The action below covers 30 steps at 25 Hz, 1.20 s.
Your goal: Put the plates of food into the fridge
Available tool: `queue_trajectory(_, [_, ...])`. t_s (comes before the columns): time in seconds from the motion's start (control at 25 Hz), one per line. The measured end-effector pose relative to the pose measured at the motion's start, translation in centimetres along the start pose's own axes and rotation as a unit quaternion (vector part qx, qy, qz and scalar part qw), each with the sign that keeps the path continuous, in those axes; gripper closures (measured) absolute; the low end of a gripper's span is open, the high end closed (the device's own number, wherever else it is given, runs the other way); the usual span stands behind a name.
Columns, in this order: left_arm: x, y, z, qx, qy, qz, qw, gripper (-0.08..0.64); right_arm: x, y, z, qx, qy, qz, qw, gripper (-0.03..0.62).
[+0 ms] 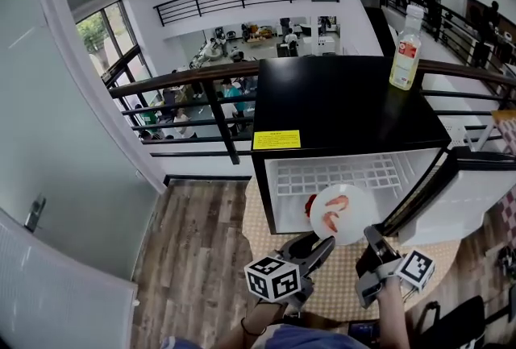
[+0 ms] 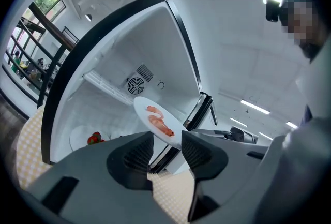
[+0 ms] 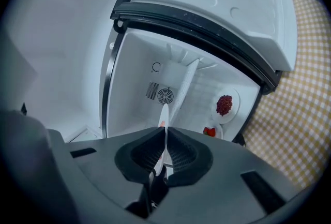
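Observation:
A white plate of pink shrimp (image 1: 343,214) hangs in front of the open black mini fridge (image 1: 339,97). My right gripper (image 1: 372,236) is shut on the plate's right rim. In the right gripper view the plate (image 3: 163,117) stands edge-on, pinched in my right gripper (image 3: 165,132). My left gripper (image 1: 322,247) is open just below the plate's left rim. In the left gripper view the plate (image 2: 158,120) shows beyond my left gripper (image 2: 167,137), and the pads do not press on it.
Inside the fridge lie a plate of dark red berries (image 3: 224,105) and a plate of red fruit (image 2: 93,139). The fridge door (image 1: 472,190) stands open at the right. A bottle (image 1: 405,49) stands on the fridge top. Behind runs a railing (image 1: 193,81); below lies a checked mat (image 3: 289,124).

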State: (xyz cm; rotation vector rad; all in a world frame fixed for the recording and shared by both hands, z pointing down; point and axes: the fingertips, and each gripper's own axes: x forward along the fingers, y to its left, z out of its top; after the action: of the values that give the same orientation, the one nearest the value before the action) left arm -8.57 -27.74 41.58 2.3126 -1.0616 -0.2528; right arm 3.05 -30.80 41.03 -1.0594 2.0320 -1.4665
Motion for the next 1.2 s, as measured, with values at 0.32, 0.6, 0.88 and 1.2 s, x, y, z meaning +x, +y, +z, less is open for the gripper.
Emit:
queue_trajectory(0.32, [1.3, 3.5, 3.0, -0.03, -0.017, 0.021, 0.9992, 0.382, 4.8, 1.2, 1.4, -0.041, -0.004, -0.015, 0.999, 0.568])
queue_trajectory(0.6, [2.3, 6.1, 5.2, -0.046, -0.033, 0.043, 0.9975, 0.382, 8.7, 1.5, 2.0, -0.041, -0.008, -0.032, 0.999, 0.568])
queue_trajectory(0.88, [3.0, 7.7, 6.4, -0.076, -0.048, 0.066, 0.9937, 0.382, 11.4, 1.5, 2.5, -0.05, -0.007, -0.044, 0.998, 0.566])
queue_trajectory(1.2, [3.6, 7.7, 6.9, -0.098, -0.055, 0.073, 0.991, 0.379, 12.9, 1.0, 3.2, -0.074, -0.023, -0.07, 0.994, 0.566])
